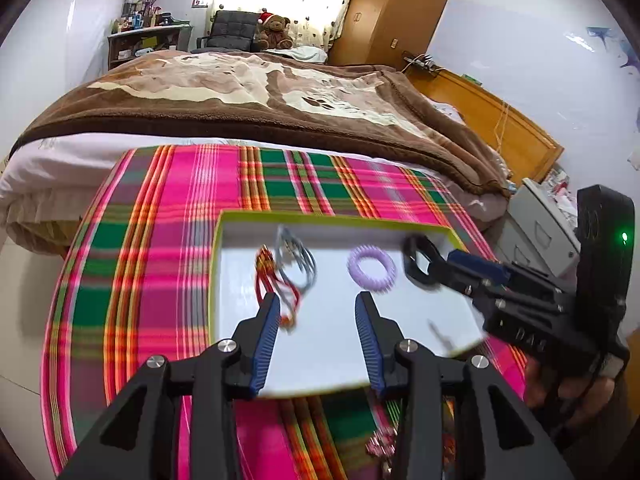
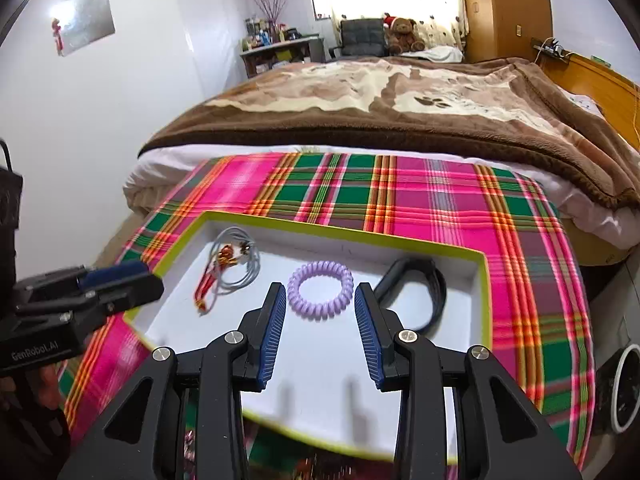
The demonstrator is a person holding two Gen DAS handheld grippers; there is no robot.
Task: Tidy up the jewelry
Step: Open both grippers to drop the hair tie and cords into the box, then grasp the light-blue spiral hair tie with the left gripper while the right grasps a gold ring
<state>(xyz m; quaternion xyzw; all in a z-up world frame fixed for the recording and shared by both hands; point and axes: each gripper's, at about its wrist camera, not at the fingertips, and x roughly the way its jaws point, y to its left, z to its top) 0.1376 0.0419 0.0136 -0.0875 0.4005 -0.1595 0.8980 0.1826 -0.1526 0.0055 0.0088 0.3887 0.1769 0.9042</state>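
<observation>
On the plaid cloth point(image 2: 440, 208) at the foot of the bed, a shallow white tray with a lime-green rim point(image 2: 344, 234) holds the sorted jewelry. In the right wrist view a lilac spiral bracelet point(image 2: 320, 291) lies at the tray's centre, at twelve o'clock from the right gripper point(image 2: 320, 312). A black band point(image 2: 424, 292) rests at two o'clock from the bracelet. A grey cord tangled with a red-and-gold string piece point(image 2: 228, 266) lies at ten o'clock. The three pieces lie well apart, presumably so that each can be picked out singly.

The right gripper's jaws stand parted and hold nothing, the bracelet lying free beyond their tips. The left gripper point(image 1: 316, 312) is likewise parted and empty (its left pad overlaps the red string point(image 1: 272, 280) in the picture, but contact cannot be confirmed). Both tools hover above the tray floor, consistent with pieces already set down.

More pink and gold trinkets point(image 1: 380, 440) lie blurred on the cloth at six o'clock, below the tray's near rim. These are probably the next to sort. Each gripper sits close to the other over the tray, so a reach across risks collision. The raised rim also stands between them and the loose pieces.
</observation>
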